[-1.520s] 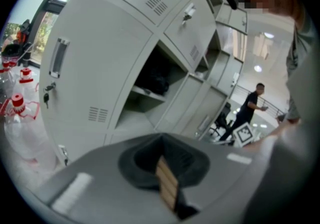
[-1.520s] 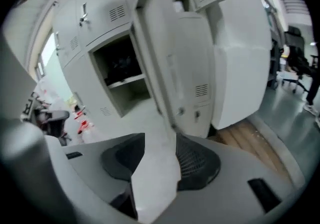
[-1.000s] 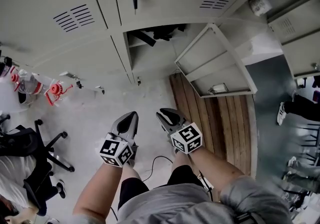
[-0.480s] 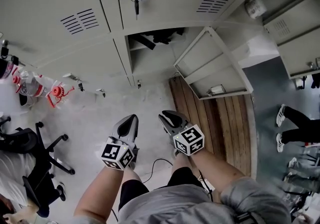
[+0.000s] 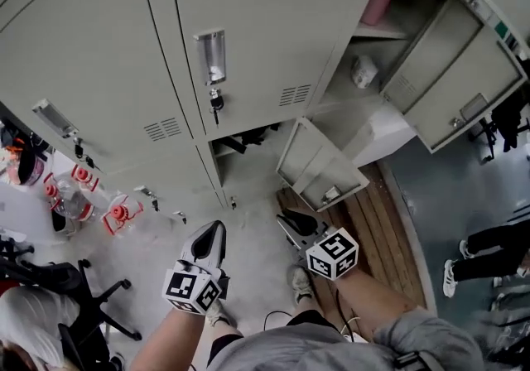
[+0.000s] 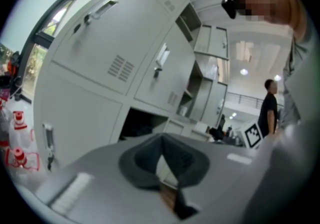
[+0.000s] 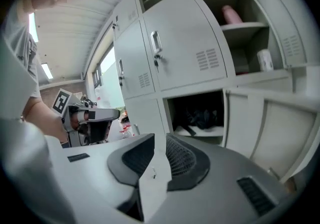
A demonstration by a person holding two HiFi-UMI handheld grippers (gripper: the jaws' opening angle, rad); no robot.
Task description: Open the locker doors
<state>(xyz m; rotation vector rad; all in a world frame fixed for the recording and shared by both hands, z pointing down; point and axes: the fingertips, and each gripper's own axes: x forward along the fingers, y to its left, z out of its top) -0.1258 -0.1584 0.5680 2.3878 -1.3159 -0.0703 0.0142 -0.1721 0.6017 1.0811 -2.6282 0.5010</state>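
The left tongs (image 5: 209,238) are pinched tip to tip, with nothing in them. The right tongs (image 5: 294,221) stand at a narrow slit, also with nothing in them. Both hang low over the floor (image 5: 248,270), well short of the lockers.

Just beyond the right tongs the low door (image 5: 319,169) stands swung out, and up on the right the top door (image 5: 460,79) is open too. The mid door (image 5: 248,38) and the left door (image 5: 74,55) are shut.

The likely snag is the reach up. The low door juts into the path of the right tongs, and a straight lift could knock it or catch its edge. The handle (image 5: 210,55) on the mid door is a small, shallow metal pull. A narrow slit may ride off it rather than hook it. The key (image 5: 215,103) sits just below in the lock. If the lock is not turned, a pull would only jerk the cabinet.

The doors are plain pale grey sheet metal with small louvre slots, flush when shut.
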